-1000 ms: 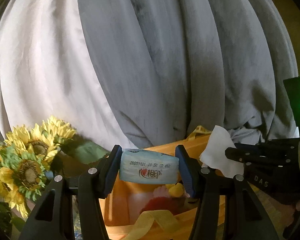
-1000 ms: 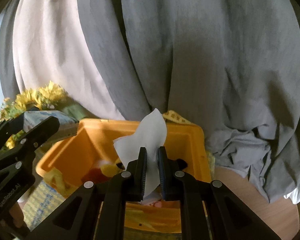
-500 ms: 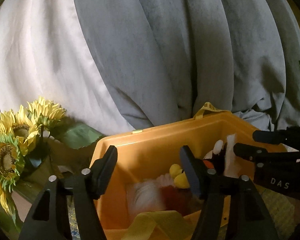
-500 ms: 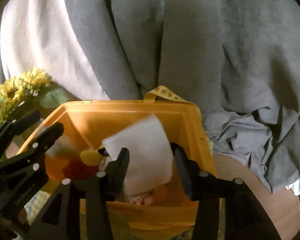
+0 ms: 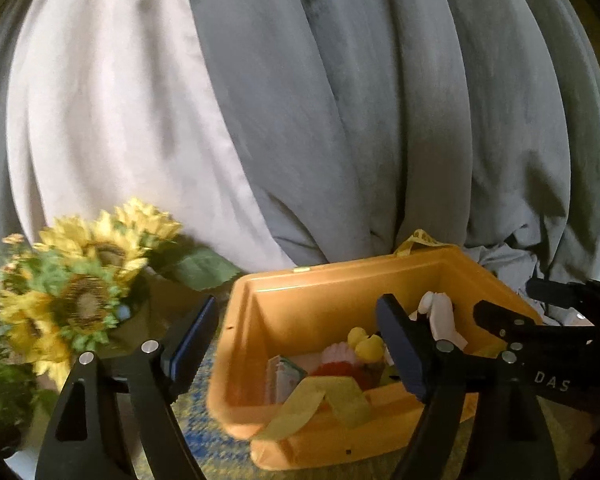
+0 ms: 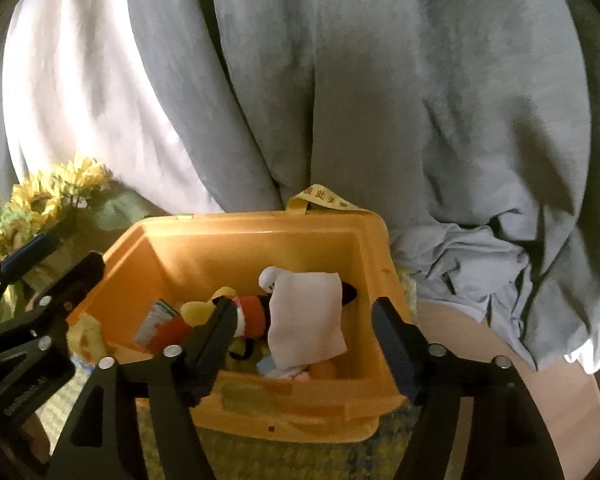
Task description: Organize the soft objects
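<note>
An orange plastic bin holds soft things. A blue tissue pack lies in it beside a yellow plush toy. A white tissue sheet is draped over the toys. My left gripper hovers over the bin's left wall, its jaws opening with nothing between the pads. Just in front of the bin my right gripper hangs above the near rim, jaws also opening and gripping nothing. Each gripper shows in the other's view, the right one and the left one.
A bunch of sunflowers stands left of the bin. Grey and white curtains hang close behind it. The bin rests on a woven mat. Bare wooden tabletop shows to the right.
The left gripper let go of the tissue pack, which now lies in the bin. The right gripper released the white tissue onto the toys. Both pairs of jaws have spread wider.
</note>
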Demonstrator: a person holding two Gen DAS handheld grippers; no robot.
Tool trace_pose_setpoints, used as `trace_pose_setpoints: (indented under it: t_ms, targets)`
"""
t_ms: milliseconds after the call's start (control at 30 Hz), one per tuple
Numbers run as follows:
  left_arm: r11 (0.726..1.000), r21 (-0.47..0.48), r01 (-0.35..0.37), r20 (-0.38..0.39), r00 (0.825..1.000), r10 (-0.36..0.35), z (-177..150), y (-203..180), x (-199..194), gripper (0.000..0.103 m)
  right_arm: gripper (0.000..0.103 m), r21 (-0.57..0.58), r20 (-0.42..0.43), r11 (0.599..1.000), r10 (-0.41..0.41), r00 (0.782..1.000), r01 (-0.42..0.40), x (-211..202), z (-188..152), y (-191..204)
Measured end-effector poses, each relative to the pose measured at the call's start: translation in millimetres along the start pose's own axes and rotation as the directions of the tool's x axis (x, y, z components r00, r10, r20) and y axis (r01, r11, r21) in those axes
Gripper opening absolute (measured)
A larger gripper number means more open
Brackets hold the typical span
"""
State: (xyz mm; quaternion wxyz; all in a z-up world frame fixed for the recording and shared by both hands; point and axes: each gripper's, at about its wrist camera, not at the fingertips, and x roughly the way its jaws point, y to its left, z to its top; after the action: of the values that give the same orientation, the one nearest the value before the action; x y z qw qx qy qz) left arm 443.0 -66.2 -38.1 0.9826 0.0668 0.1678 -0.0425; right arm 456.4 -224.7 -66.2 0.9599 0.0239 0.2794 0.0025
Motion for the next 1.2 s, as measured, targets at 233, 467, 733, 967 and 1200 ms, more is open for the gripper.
trace_pose_setpoints:
  t_ms: [233,467,733,967,1200]
  targets:
    - [0.997,-0.021,-0.071,0.012,0.997,0.072,1,6,-46,0.094,0.084,-0.007,0.052,1.000,-0.025,0.998,0.026,-45,-6,7]
    - [0.991,-0.031,-0.132,0.023,0.991,0.133,-1,15,-92,0.102,0.093,-0.020,0.112,0.998,-0.052,0.992,0.055,-93,-11,15]
    - [0.992,-0.020,-0.123,0.038,0.992,0.124,-6,30,-133,0.103,0.093,-0.017,0.144,0.996,-0.087,0.986,0.090,-139,-24,30]
    - [0.999,0.000,-0.047,0.051,0.998,0.046,-15,42,-170,0.103,0.093,0.012,0.166,0.990,-0.142,0.976,0.142,-181,-46,48]
    - [1.000,0.007,0.002,0.063,0.998,-0.003,-21,48,-208,0.103,0.093,0.062,0.176,0.981,-0.193,0.965,0.185,-219,-65,58]
